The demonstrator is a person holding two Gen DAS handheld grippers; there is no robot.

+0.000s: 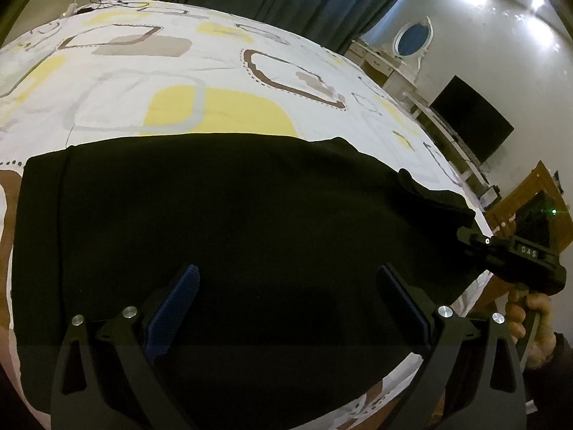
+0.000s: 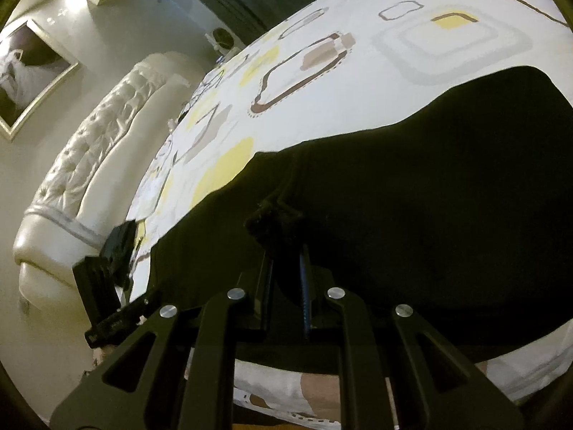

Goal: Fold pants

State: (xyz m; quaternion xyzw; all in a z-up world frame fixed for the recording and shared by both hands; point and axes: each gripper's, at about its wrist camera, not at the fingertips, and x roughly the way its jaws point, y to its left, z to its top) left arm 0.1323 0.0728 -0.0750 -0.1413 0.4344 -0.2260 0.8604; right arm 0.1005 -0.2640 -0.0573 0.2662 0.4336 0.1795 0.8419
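On a patterned bed sheet (image 1: 172,71) we find the black pants (image 1: 232,215) lying flat, already doubled into a broad dark slab near the bed's close edge, and we go across it from left to right. At the left, our left claw (image 1: 286,279) hangs released just above the fabric, its blue-ribbed fingers (image 1: 175,304) wide apart and gripping nothing. At the right, our right claw (image 2: 286,251) is clenched on a bunched corner of the pants (the pinch shows best in the right wrist view), with the cloth puckered at its tips. By our reading the task stands roughly midway: the legs look laid together, and at least one more fold seems left. Much is hard to make out: the cloth is so dark that seams, layers and waistband vanish, the slab's near edge is cut off behind the claws, and the tufted headboard (image 2: 93,150) marks the bed's left end.
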